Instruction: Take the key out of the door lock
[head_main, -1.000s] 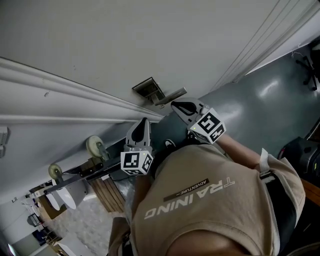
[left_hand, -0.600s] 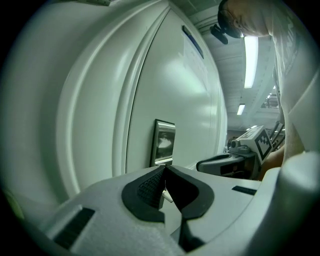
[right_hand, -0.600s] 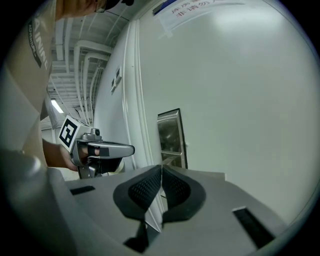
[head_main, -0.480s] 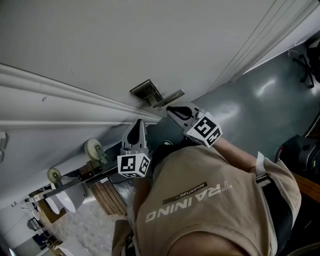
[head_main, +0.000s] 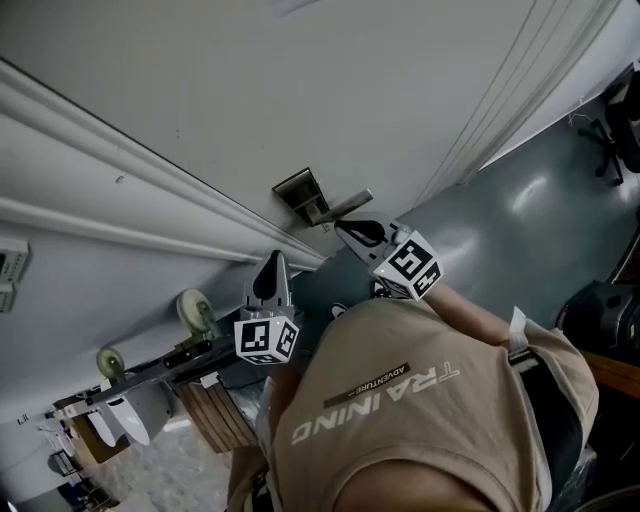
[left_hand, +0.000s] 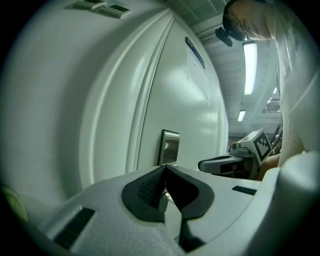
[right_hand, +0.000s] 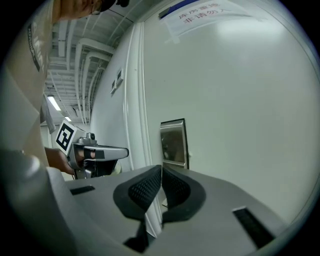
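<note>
Pinching the key (left_hand: 162, 197) between its jaws, left gripper (left_hand: 165, 167) — right gripper (right_hand: 161, 168): jaws together, empty.

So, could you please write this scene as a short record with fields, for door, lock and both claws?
door: white, plain
lock plate: metal, on the door, lever handle beside it
left claw: closed on a small shiny piece, perhaps the key; away from the lock plate
right claw: closed, nothing between its pads; close under the lever handle
key in lock: not visible
</note>
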